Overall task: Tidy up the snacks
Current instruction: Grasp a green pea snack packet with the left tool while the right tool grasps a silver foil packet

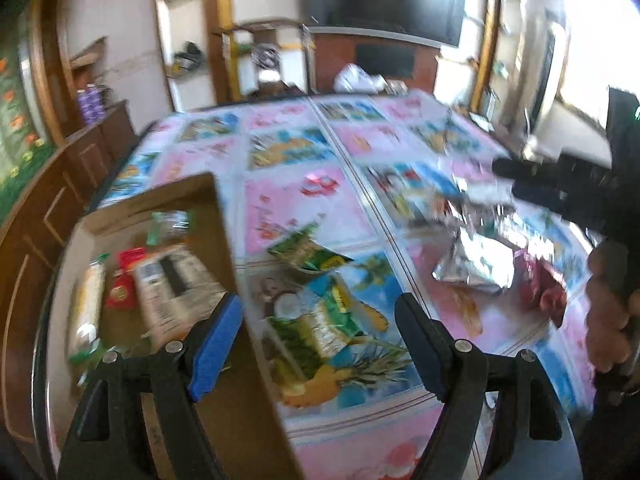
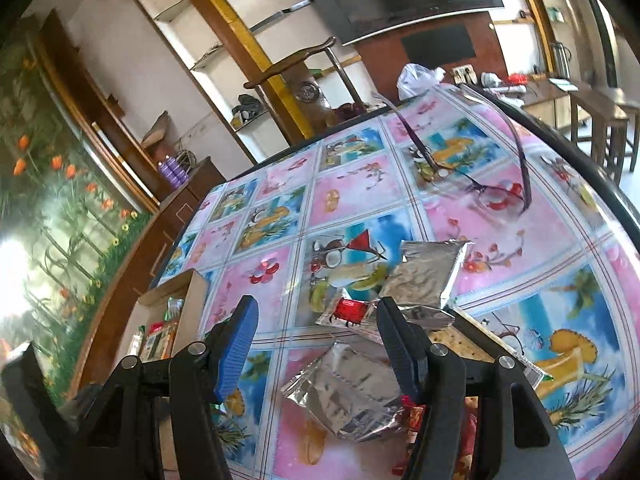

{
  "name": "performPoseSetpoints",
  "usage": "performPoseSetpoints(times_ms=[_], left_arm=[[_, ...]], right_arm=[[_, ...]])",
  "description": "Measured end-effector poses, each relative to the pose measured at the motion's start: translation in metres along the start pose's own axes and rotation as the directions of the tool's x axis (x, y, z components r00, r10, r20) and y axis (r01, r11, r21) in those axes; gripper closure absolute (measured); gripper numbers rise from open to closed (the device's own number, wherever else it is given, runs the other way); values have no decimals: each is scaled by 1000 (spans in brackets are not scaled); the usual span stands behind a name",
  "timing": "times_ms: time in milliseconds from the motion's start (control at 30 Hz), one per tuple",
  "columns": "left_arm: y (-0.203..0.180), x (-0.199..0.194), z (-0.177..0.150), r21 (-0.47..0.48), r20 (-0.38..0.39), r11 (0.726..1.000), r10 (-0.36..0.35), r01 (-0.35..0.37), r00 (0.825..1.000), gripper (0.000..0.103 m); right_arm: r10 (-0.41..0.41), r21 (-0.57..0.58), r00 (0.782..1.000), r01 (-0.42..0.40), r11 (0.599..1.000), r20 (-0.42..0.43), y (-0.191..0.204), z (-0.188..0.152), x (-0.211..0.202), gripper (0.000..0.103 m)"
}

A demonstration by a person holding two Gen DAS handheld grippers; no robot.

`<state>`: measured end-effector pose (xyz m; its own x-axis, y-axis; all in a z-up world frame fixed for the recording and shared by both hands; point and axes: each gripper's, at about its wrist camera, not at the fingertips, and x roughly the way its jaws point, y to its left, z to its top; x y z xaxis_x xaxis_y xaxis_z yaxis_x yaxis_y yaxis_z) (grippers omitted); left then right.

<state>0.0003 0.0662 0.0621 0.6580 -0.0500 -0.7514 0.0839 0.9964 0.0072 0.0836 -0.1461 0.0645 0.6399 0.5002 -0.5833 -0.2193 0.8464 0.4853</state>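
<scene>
Snack packets [image 2: 344, 392] lie loose on the table [image 2: 360, 200] beneath both empty, spread jaws of the left gripper [image 1: 320, 344] and right gripper [image 2: 316, 344].

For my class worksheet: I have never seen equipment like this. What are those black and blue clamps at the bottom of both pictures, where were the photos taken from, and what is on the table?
No robot here: a person holds a two-finger clamp in each hand, with a wide-angle camera on each looking along the fingers. One picture comes from the left gripper, the other from the right gripper. Both stand open and hold nothing. Below is a table under a tablecloth printed with fruit and flowers. At its left sits a cardboard box with some snack packets already inside. Loose on the cloth lie green packets, silver foil packets and a pair of glasses. In the left picture, the person's other hand shows at the right edge.
</scene>
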Motion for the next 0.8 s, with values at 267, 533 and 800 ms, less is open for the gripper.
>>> performPoseSetpoints(times_ms=[267, 533, 800], left_arm=[[-14, 34, -4, 59, -139, 998, -26, 35, 990, 47], [-48, 29, -23, 98, -164, 989, -97, 114, 982, 49], [-58, 34, -33, 106, -170, 990, -78, 97, 982, 47]], right_arm=[[-7, 2, 1000, 7, 1000, -6, -4, 3, -2, 37], [-33, -25, 997, 31, 999, -65, -11, 2, 6, 37], [1, -31, 986, -6, 1000, -166, -20, -7, 19, 37]])
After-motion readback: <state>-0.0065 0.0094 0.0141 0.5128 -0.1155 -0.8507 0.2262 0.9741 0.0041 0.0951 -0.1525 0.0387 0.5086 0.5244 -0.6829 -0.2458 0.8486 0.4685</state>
